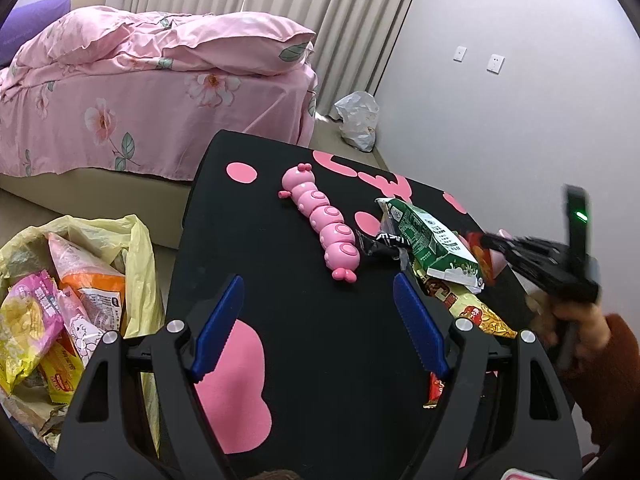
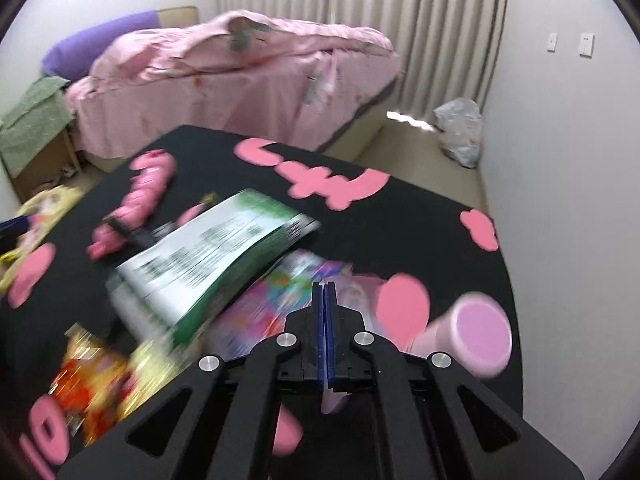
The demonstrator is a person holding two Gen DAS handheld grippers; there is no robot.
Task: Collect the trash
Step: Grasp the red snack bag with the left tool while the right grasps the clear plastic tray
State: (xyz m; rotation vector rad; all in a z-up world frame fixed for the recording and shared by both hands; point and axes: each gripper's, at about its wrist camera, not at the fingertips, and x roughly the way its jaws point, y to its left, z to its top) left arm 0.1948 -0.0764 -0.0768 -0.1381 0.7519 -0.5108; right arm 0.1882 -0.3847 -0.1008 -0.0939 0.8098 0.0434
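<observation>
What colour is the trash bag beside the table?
Pale yellow, see-through plastic bag, already holding snack wrappers. The left wrist view shows it best.

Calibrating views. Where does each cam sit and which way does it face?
Left wrist: on the left tongs, open over the black table, facing the bed; trash bag lower left; the right tongs and a hand show at right.
Right wrist: on the right tongs, shut, facing the bed; blurred.
Shared: green carton, pink caterpillar toy, white bag.
</observation>
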